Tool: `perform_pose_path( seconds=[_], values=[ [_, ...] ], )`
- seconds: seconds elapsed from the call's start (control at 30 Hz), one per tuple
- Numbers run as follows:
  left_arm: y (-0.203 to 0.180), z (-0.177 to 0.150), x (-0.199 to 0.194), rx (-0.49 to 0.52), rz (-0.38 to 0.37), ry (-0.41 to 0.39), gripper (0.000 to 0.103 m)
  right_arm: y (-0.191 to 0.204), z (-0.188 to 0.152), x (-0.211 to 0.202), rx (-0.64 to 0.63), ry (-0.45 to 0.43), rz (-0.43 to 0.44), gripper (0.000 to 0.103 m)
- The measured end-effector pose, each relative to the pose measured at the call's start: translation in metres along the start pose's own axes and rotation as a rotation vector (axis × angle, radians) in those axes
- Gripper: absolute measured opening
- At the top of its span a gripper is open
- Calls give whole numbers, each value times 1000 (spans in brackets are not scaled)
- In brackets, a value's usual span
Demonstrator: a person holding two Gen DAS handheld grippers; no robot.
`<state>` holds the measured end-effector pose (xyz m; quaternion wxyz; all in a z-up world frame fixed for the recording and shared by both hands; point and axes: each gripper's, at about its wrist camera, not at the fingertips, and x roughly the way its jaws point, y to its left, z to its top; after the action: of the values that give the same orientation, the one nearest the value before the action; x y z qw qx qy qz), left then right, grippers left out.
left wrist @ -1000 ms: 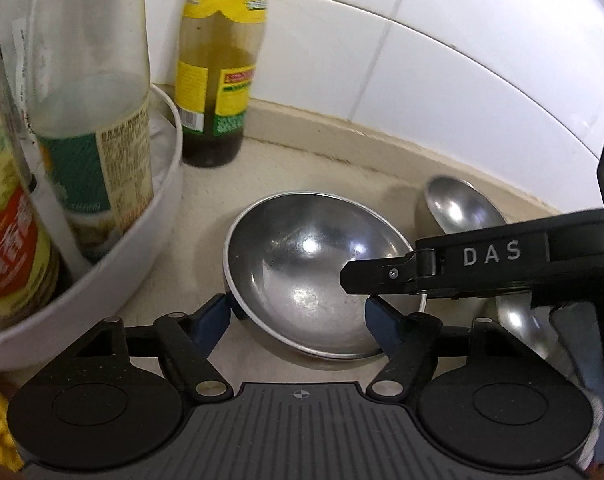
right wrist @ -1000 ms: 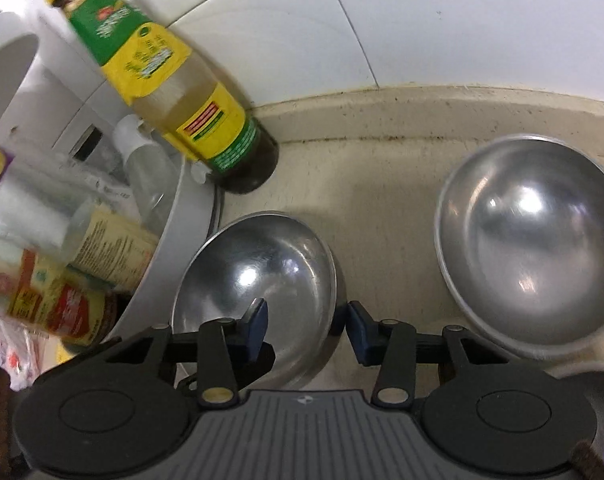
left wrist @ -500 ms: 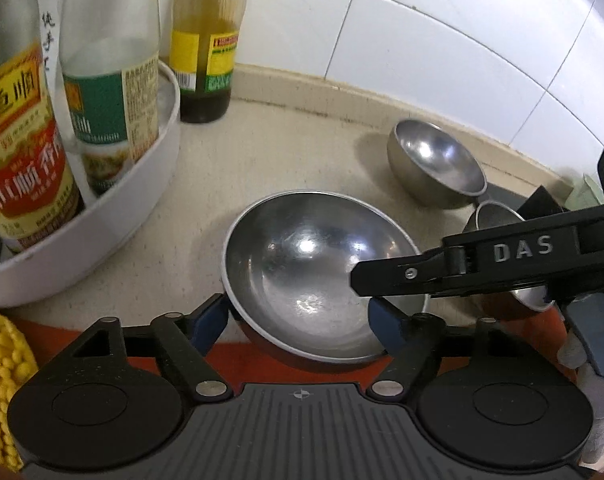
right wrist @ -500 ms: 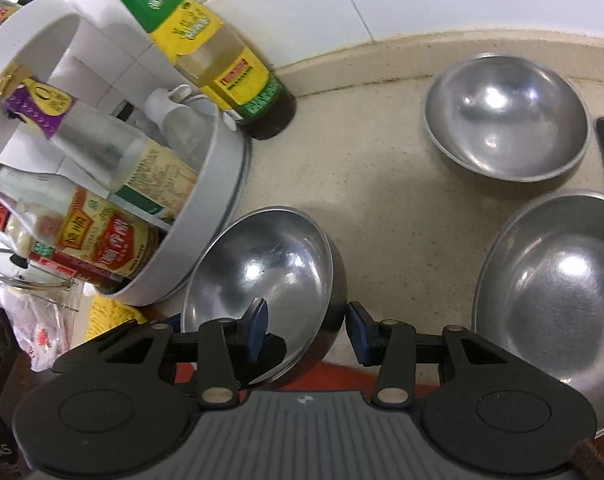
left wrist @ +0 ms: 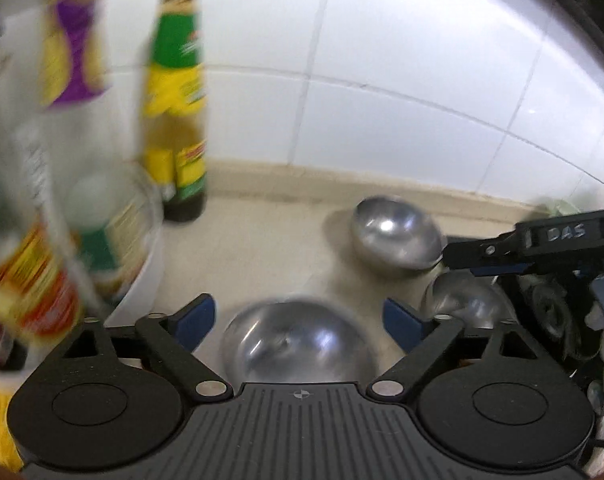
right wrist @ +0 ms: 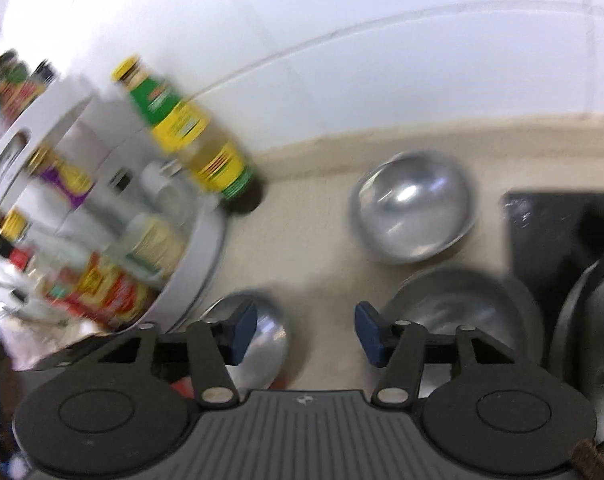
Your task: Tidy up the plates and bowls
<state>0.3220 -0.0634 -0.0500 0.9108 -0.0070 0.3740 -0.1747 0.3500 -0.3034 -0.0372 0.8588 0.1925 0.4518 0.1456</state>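
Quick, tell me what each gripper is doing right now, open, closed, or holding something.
Left gripper: open, just widened, off the steel bowl.
Right gripper: open, just widened, holding nothing.

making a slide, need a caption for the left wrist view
Left gripper, jaws open, above a steel bowl on the beige counter, beside a white bottle rack.

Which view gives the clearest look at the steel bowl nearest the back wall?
The right wrist view: the steel bowl shows its whole rim and inside from above. The left wrist view shows it smaller, lower-angled, its right edge behind the right gripper's finger.
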Motion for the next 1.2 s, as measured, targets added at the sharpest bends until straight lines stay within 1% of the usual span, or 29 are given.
perform_pose_path(
  seconds=[0.03, 0.1, 0.17, 0.23, 0.33, 0.4, 0.47, 0.57, 0.67, 0.73, 0.77, 0.8, 0.9, 1.0, 1.1, 1.2],
  values=[
    [-6, 8, 6, 2, 0, -1, 101, -7, 5, -2, 7, -16, -27, 51],
    [-17, 22, 21, 15, -20, -7, 102, -18, 13, -4, 9, -38, -61, 51],
    [-28, 33, 39, 43, 0, -3, 102, -32, 23, -2, 25, -56, -112, 51],
    [-38, 42, 60, 60, 14, 24, 102, -44, 32, 3, 49, -62, -137, 51],
    [-45, 50, 87, 41, -5, 72, 101, -63, 44, 14, 96, -55, -119, 51],
    [-51, 52, 101, 55, 14, 77, 101, -71, 49, 20, 93, -60, -115, 51],
    [-59, 53, 116, 91, 32, 80, 100, -77, 55, 30, 87, -50, -126, 51],
    [-64, 54, 134, 120, 42, 114, 92, -81, 59, 49, 74, -27, -131, 51],
    [-63, 53, 149, 125, 51, 146, 85, -85, 63, 65, 68, 1, -112, 51],
    [-63, 51, 157, 136, 48, 164, 71, -89, 64, 74, 67, 18, -113, 50],
    [-63, 51, 161, 137, 39, 176, 68, -90, 64, 77, 68, 26, -111, 48],
    [-63, 51, 165, 134, 30, 188, 61, -92, 65, 81, 70, 35, -110, 46],
    [-65, 51, 176, 140, 6, 225, 54, -97, 63, 87, 76, 61, -118, 39],
    [-67, 48, 185, 141, -20, 263, 44, -101, 62, 94, 104, 80, -101, 36],
    [-68, 46, 185, 150, -16, 252, 44, -107, 59, 100, 145, 99, -83, 32],
    [-64, 50, 183, 124, -27, 243, 44, -107, 58, 102, 152, 100, -81, 32]
  ],
)
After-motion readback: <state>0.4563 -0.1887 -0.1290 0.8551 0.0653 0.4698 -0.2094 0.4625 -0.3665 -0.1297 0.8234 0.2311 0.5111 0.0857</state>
